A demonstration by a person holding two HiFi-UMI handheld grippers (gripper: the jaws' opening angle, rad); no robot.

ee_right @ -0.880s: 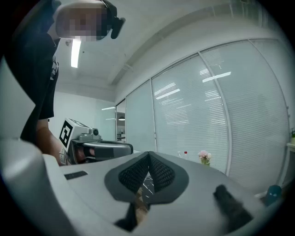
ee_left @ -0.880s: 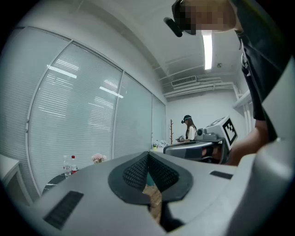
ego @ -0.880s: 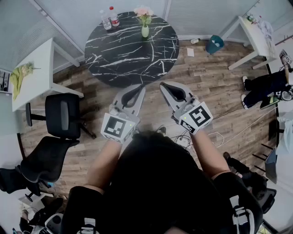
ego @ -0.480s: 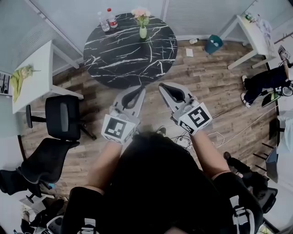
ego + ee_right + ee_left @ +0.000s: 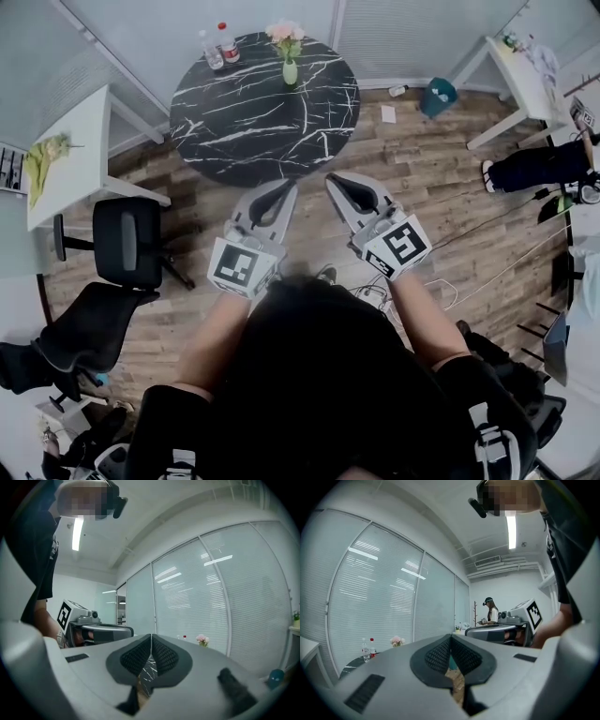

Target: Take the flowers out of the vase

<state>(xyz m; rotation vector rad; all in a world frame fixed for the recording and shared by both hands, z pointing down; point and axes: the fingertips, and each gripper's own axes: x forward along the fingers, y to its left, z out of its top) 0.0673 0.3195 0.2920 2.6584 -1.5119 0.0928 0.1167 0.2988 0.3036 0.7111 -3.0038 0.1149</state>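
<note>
The left claw point(image 5: 284, 185) and right claw point(image 5: 337, 180) stay closed tight and empty, hardly nearer than a moment ago to the flowers point(image 5: 284, 31) in their vase point(image 5: 290, 72) on the tabletop point(image 5: 253, 122) well ahead, so the whole approach remains.

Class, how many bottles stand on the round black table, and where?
2. The left bottle stands at the far left edge of the table; the red-capped bottle stands just right of it, left of the vase. None seems hidden.
</note>
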